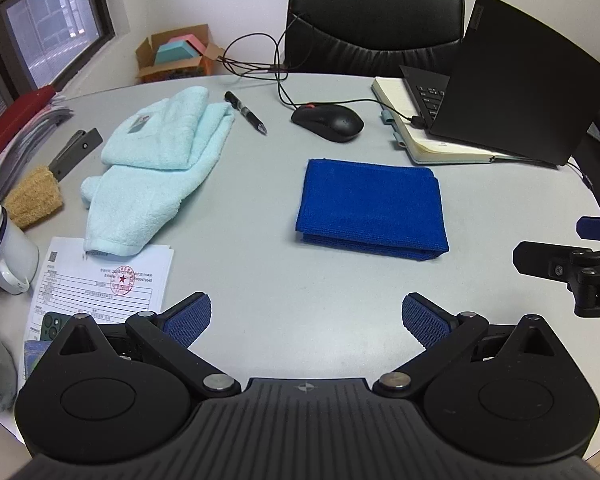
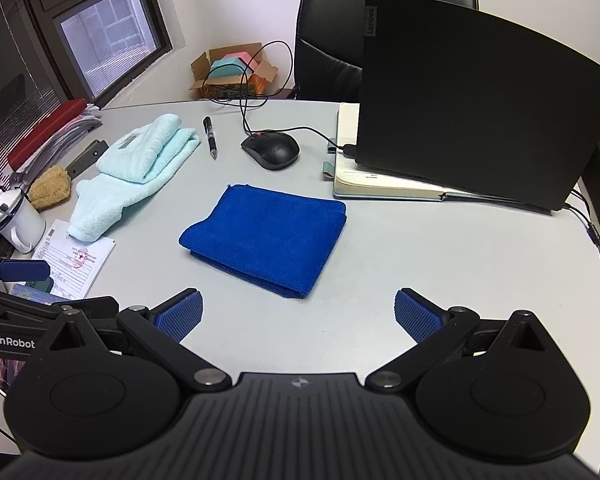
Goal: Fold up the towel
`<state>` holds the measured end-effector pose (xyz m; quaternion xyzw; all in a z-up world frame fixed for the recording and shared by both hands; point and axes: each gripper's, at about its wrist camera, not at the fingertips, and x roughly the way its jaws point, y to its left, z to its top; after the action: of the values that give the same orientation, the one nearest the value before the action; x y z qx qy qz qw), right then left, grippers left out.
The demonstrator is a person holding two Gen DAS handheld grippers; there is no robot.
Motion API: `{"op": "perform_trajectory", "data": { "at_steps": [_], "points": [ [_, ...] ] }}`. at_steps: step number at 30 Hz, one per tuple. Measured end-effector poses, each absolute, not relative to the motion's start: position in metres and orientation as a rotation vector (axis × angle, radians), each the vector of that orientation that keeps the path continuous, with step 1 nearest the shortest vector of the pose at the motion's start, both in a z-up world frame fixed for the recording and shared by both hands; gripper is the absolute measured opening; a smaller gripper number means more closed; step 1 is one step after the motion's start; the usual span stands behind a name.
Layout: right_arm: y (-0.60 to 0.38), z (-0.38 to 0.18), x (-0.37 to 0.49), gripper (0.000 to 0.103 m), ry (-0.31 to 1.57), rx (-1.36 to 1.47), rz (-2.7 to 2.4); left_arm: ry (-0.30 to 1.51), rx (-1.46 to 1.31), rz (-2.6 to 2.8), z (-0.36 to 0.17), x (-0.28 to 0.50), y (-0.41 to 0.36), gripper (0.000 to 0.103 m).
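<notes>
progress: I see the blue towel (image 1: 370, 208) folded flat on the counter (image 1: 260, 280); likely done | left claw (image 1: 306, 320) released; right claw (image 2: 298, 314) released; both empty

Left gripper (image 1: 306, 322) and right gripper (image 2: 298, 316): black ribbed bodies, round side discs, silver pivot screws, blue textured pads (image 1: 190, 320), white "GenRobot" lettering on the left gripper's side.

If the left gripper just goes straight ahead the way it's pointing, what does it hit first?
Probably the folded blue towel, just right of the open left gripper; only bare table lies before it, though depth is unclear.
</notes>
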<state>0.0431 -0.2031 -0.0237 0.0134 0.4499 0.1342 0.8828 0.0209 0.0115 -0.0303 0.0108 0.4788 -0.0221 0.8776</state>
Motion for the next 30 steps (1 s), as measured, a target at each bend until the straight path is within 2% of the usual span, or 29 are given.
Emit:
{"op": "perform_trajectory", "data": {
  "at_steps": [12,14,16,18,21,30],
  "points": [
    [-0.191,-0.052,0.073,0.101,0.976,-0.002,0.32,1.029,-0.014,-0.081,-0.041,0.022,0.022,0.103],
    [-0.188,-0.057,0.079,0.094,0.979,-0.012,0.333,1.033,-0.015,-0.089,-0.042,0.021,0.023,0.103],
    [-0.184,-0.062,0.086,0.082,0.988,-0.024,0.356,1.036,-0.017,-0.105,-0.044,0.021,0.023,0.103],
    [-0.179,-0.067,0.093,0.08,0.994,-0.037,0.38,1.037,-0.019,-0.131,-0.044,0.021,0.022,0.103],
    [-0.171,-0.075,0.103,0.07,1.004,-0.059,0.412,1.042,-0.001,-0.155,-0.045,0.022,0.017,0.103],
    [-0.15,-0.101,0.132,0.063,1.052,-0.123,0.478,1.068,0.008,-0.165,-0.05,0.023,0.015,0.103]
  ]
}}
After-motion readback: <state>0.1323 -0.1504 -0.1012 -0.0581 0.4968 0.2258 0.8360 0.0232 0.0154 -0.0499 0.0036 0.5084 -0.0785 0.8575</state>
